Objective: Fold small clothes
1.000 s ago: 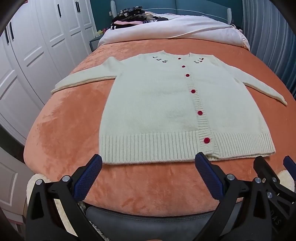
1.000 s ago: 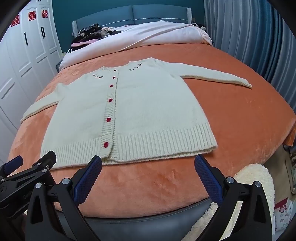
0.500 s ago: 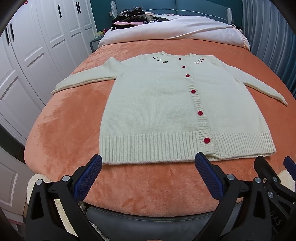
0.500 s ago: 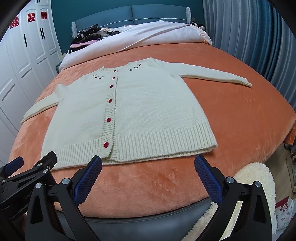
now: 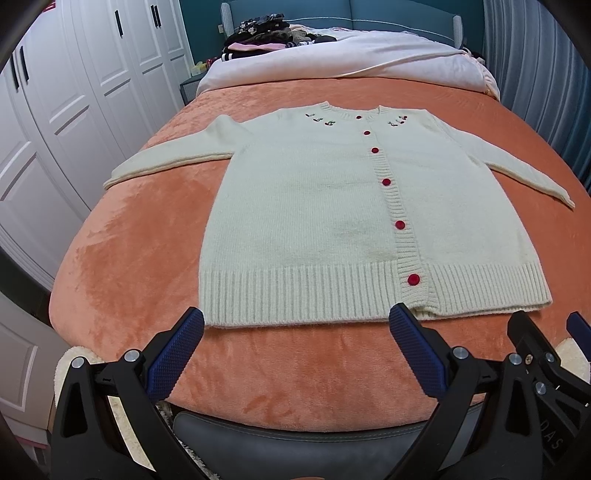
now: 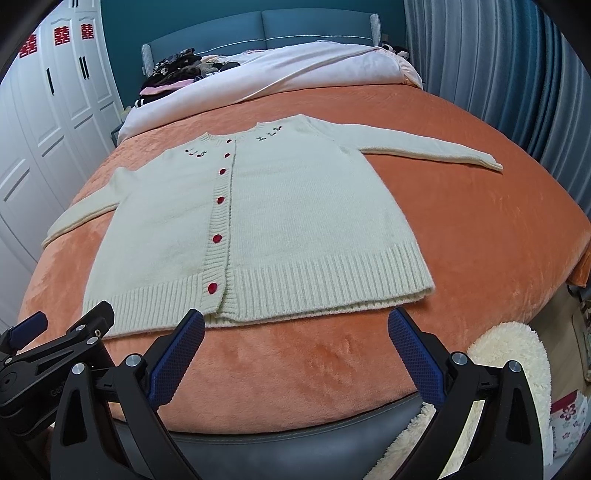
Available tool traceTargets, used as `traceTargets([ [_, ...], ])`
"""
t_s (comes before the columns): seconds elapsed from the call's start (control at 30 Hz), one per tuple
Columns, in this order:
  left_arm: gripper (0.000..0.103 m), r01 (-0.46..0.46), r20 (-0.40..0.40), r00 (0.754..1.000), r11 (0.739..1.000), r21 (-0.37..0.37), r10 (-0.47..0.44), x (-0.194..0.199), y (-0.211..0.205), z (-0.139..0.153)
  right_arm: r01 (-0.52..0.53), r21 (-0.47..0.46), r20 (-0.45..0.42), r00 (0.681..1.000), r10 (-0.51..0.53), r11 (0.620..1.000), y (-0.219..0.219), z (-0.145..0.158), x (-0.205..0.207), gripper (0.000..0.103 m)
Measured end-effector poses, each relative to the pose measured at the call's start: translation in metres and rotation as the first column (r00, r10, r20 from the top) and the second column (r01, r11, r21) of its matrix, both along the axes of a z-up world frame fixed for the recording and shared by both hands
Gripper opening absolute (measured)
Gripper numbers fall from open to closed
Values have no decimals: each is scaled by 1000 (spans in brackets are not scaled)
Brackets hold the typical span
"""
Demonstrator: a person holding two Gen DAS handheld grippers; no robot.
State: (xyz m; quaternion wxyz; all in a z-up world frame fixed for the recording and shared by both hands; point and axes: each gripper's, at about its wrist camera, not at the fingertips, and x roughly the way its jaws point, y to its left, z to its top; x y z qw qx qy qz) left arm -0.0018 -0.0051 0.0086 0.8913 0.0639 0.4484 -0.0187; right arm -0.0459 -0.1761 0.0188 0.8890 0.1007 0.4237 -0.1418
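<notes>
A cream knit cardigan with red buttons lies flat and face up on the orange bed cover, both sleeves spread out to the sides. It also shows in the right wrist view. My left gripper is open and empty, just short of the ribbed hem near the foot of the bed. My right gripper is open and empty beside it, also just short of the hem. Part of the right gripper shows in the left wrist view, and part of the left gripper shows in the right wrist view.
A white duvet and a pile of dark clothes lie at the head of the bed. White wardrobe doors stand to the left, blue curtains to the right. A fluffy cream rug lies below the bed's foot.
</notes>
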Motion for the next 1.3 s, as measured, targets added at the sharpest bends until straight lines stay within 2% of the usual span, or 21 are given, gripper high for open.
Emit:
traceTargets([
  [1.3, 98, 0, -2, 1000, 1000, 9, 0, 1, -2, -4, 5, 2, -7, 1000, -5, 1000, -1, -3, 0, 98],
])
